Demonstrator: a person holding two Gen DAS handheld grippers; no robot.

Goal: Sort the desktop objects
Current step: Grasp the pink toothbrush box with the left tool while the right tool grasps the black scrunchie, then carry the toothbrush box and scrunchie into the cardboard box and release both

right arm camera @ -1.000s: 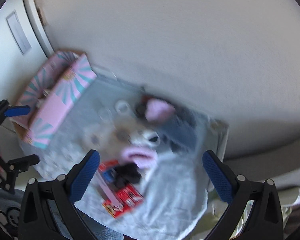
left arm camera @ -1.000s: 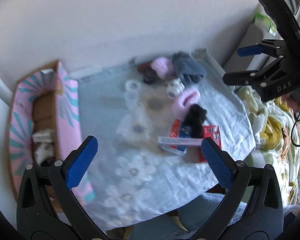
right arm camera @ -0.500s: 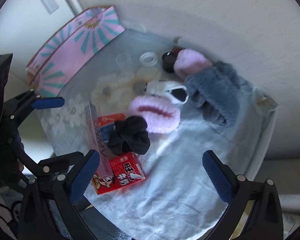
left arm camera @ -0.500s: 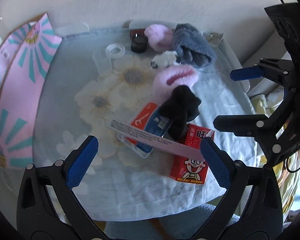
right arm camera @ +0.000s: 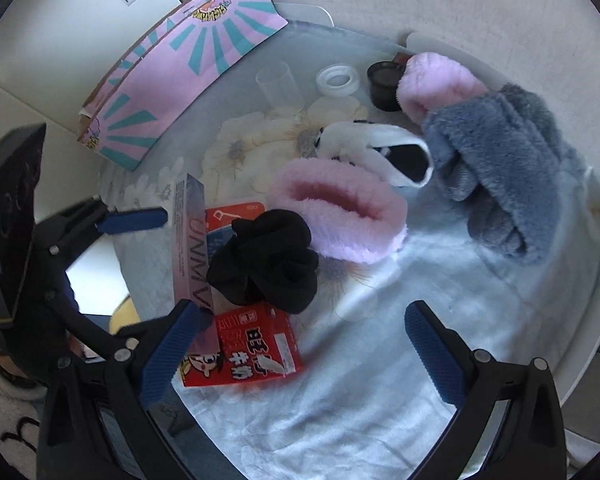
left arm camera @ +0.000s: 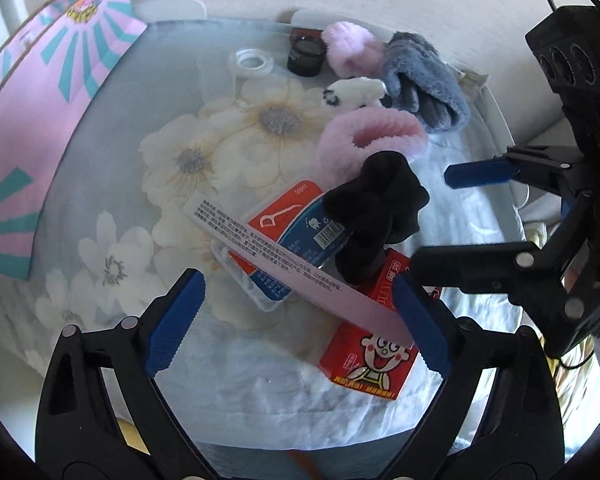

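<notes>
While both grippers hang over the heap, the step in hand looks like choosing and closing on a first object. The left gripper (left arm camera: 300, 320) has just been narrowing its jaws, yet they stand apart with nothing pressed; the long pink box (left arm camera: 284, 264) runs between them, its near end by the right pad. The right gripper (right arm camera: 300, 344) also stands apart and empty, the red snack carton (right arm camera: 244, 352) just beside its left pad at 9 o'clock.

Take the pink box first, judging by how it lies on top across the floss-pick case (left arm camera: 296, 220). Close across its narrow width, not its length.

Farther off, at 12 o'clock, the black sock (right arm camera: 268, 260) overlaps the carton, so lifting that would drag it. Beyond lie pink slippers (right arm camera: 340, 216) and grey gloves (right arm camera: 500, 168); the pink striped box (right arm camera: 188, 72) at 10 o'clock seems the destination.
</notes>
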